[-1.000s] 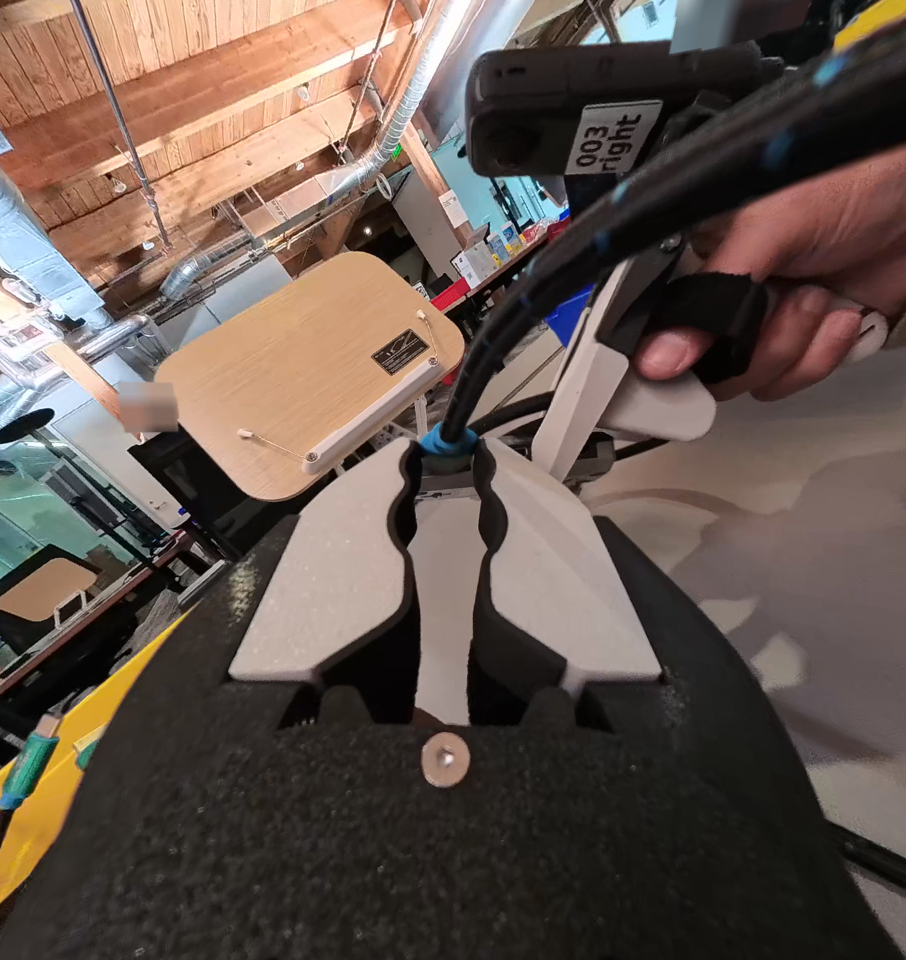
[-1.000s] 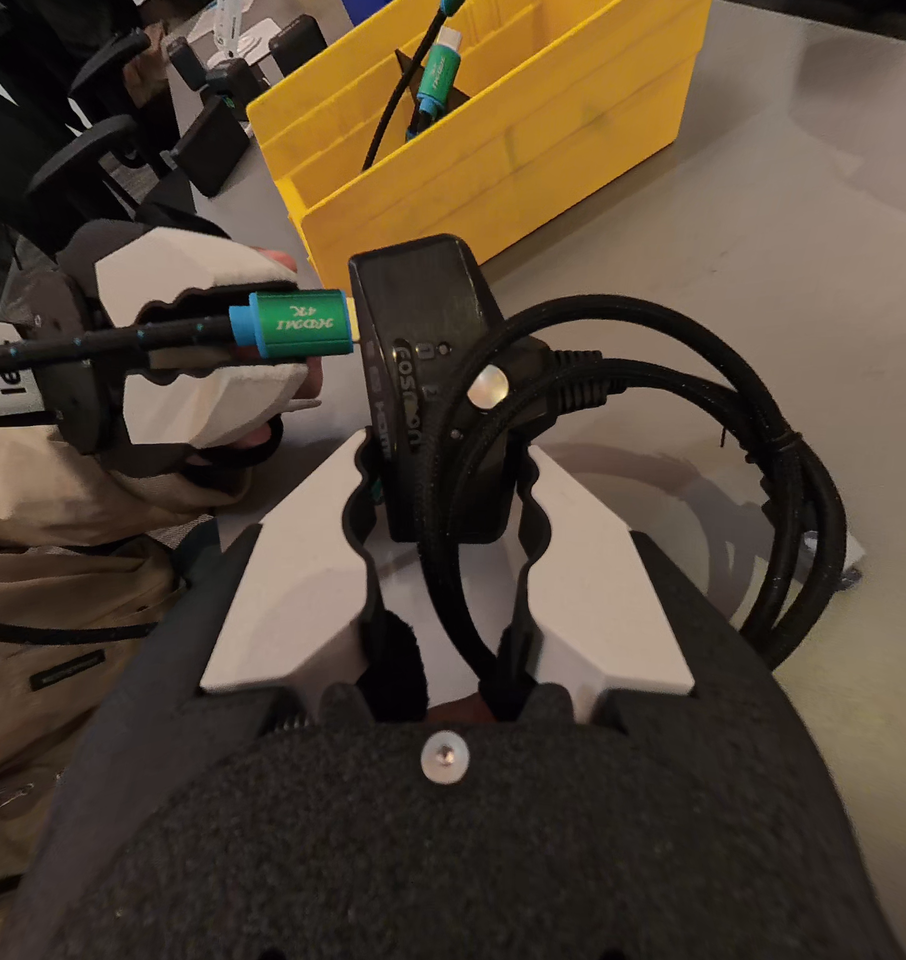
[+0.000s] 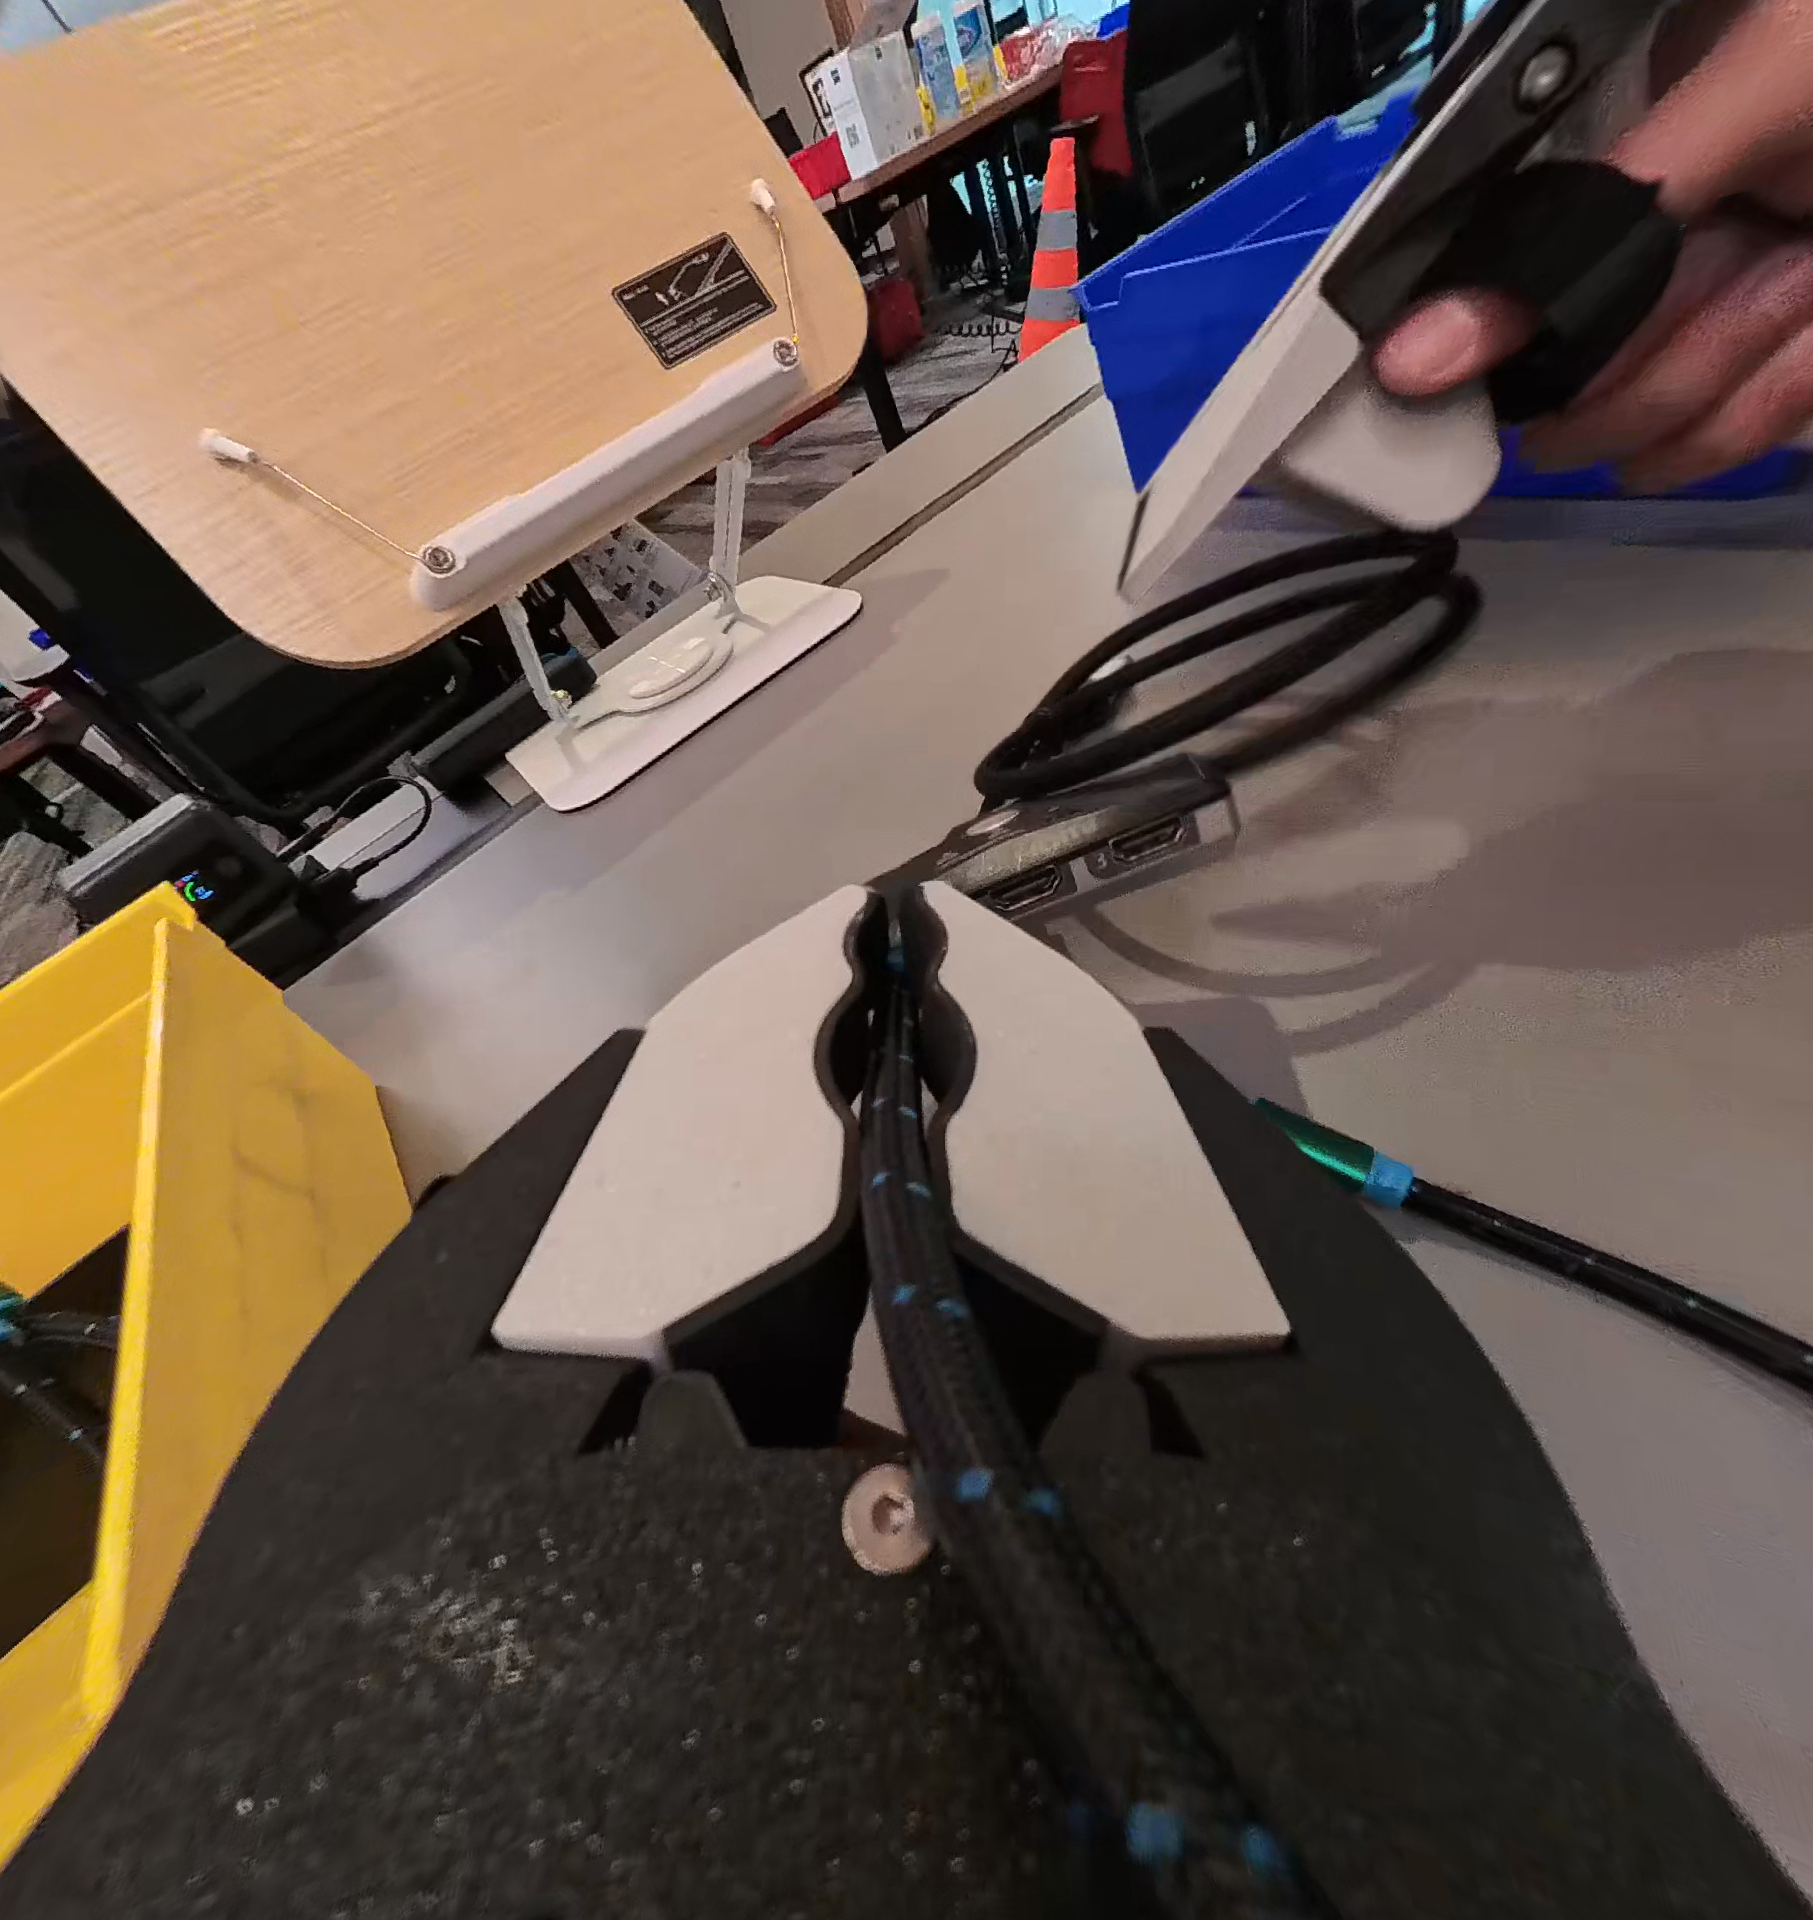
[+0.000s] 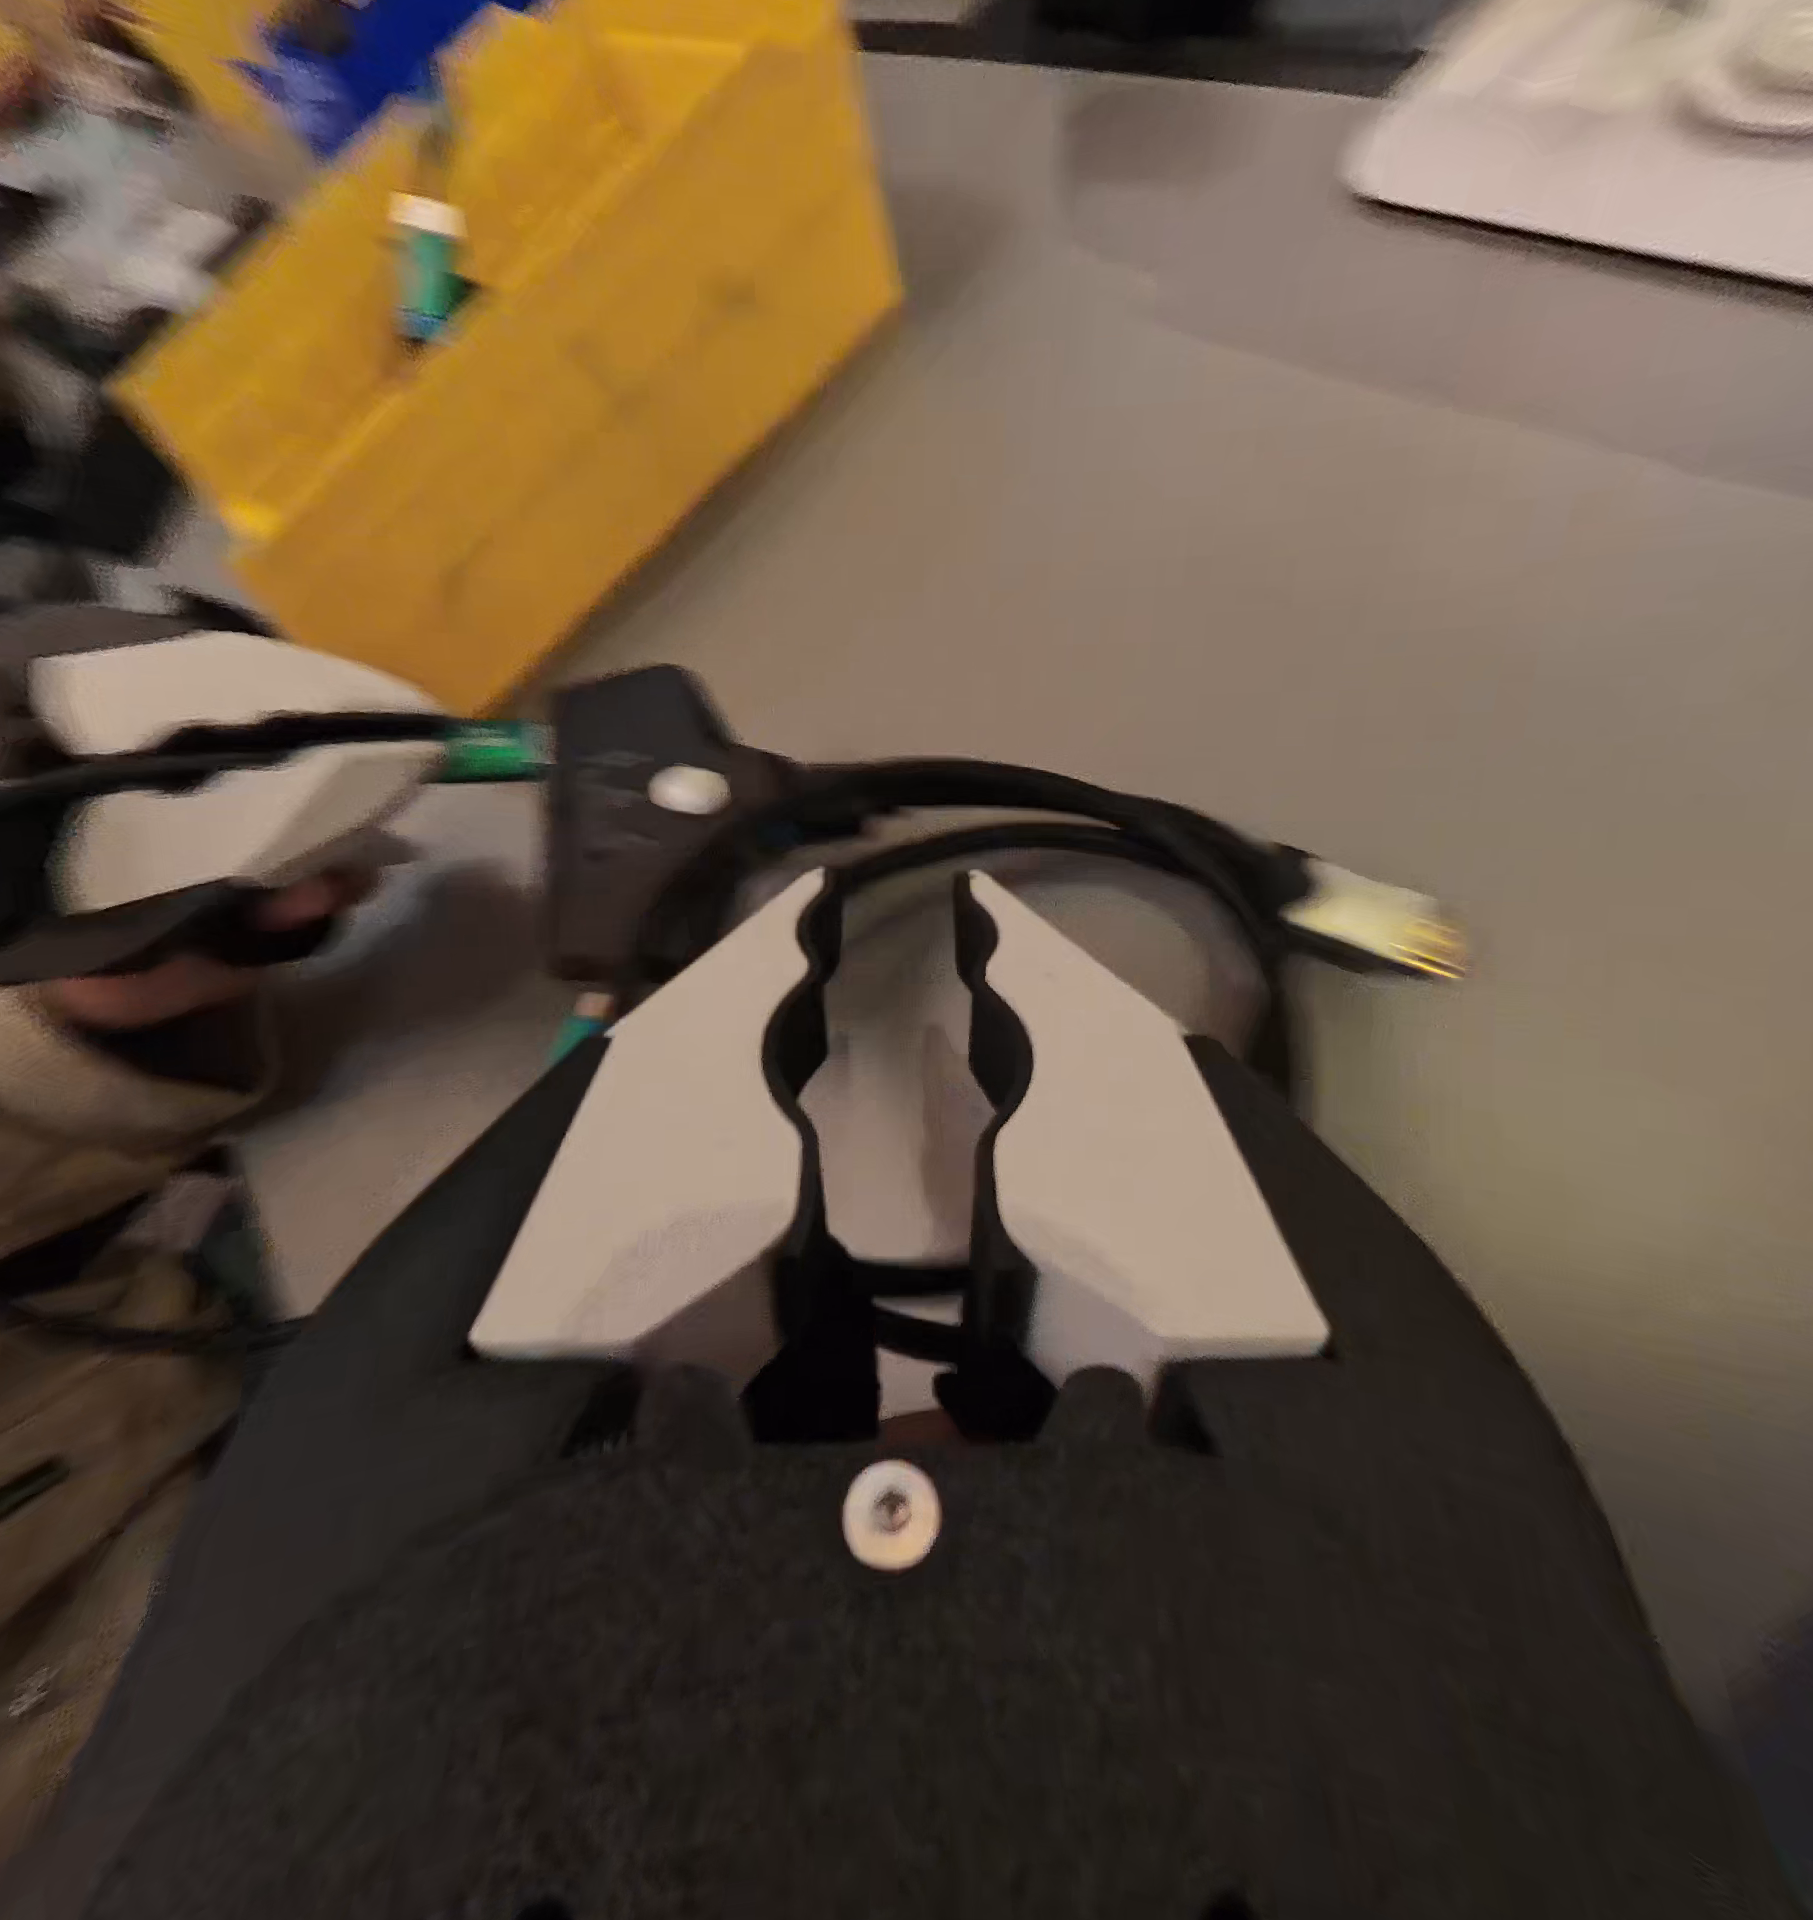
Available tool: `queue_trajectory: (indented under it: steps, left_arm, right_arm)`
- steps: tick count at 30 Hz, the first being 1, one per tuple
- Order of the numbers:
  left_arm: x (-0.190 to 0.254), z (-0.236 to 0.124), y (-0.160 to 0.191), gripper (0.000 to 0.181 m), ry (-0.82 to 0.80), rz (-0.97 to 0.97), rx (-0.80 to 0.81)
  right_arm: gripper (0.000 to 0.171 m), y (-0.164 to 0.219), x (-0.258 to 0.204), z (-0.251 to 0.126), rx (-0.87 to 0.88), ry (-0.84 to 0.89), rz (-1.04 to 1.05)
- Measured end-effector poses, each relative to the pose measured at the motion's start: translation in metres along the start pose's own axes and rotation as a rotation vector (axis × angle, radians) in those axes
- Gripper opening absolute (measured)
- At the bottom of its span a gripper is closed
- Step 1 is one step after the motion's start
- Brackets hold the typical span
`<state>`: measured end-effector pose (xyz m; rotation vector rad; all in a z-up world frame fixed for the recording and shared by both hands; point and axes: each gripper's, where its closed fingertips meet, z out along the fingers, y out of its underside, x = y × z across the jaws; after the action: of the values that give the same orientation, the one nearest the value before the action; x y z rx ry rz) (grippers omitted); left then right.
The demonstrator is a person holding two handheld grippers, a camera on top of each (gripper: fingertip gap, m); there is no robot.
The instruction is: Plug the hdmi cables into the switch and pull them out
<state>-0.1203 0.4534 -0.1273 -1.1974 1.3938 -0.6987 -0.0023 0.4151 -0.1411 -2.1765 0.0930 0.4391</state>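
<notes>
A second ago the right gripper (image 4: 897, 899) held the HDMI switch (image 4: 637, 821) up off the grey worktop (image 4: 1297, 520); now the switch lies flat on it beside the yellow bin (image 4: 528, 416), and the right fingers stand apart, empty, just above its coiled lead. The left gripper (image 3: 894, 914) stays clamped narrow on the braided HDMI cable (image 3: 907, 1195), its green plug (image 4: 491, 750) seated in the switch's side. Another green-ended cable (image 3: 1343, 1164) lies loose near the left gripper.
</notes>
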Motion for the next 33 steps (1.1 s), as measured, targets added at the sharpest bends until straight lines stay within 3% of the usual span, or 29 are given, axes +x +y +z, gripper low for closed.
queue_trajectory:
  steps: [2,5,7,10,13,17,20,21,23,29,33]
  left_arm:
    - [0.0,0.0,0.0,0.003,0.001,-0.001,-0.001]
    - [0.001,0.001,-0.001,0.004,0.003,0.001,-0.001]
    - [0.002,0.001,-0.001,0.004,0.004,0.002,-0.001]
    - [0.001,0.001,-0.001,0.004,0.003,-0.001,-0.001]
    - [0.001,0.0,-0.002,0.003,0.005,0.006,0.0]
    - [0.002,0.0,-0.001,0.003,0.001,0.027,-0.002]
    - [0.001,0.001,-0.002,0.003,0.002,0.016,0.003]
    - [0.001,0.001,-0.002,0.003,0.004,0.013,0.006]
    - [0.002,0.001,-0.003,0.003,0.005,0.015,0.008]
    - [0.004,0.0,-0.003,0.003,0.015,0.029,0.005]
    - [0.009,-0.001,-0.006,0.003,0.028,0.046,0.019]
  right_arm:
    - [0.023,0.001,0.026,-0.012,-0.04,0.187,-0.059]
    - [0.033,-0.017,-0.003,-0.022,0.014,0.16,-0.202]
    - [0.035,-0.019,-0.056,-0.018,0.037,-0.018,-0.314]
    - [0.034,0.024,-0.137,-0.006,-0.078,-0.41,-0.374]
    - [0.04,0.045,-0.12,0.024,-0.119,-0.323,-0.355]
    - [0.041,0.018,-0.093,0.016,0.03,-0.316,-0.209]
    - [0.039,0.018,-0.075,0.011,0.039,-0.289,-0.201]
    - [0.053,0.02,-0.063,0.015,0.031,-0.219,-0.203]
    - [0.054,0.031,-0.052,0.024,-0.02,-0.144,-0.246]
    - [0.052,-0.004,-0.086,0.012,0.156,-0.102,-0.41]
    - [0.056,0.003,-0.125,0.022,0.156,-0.238,-0.378]
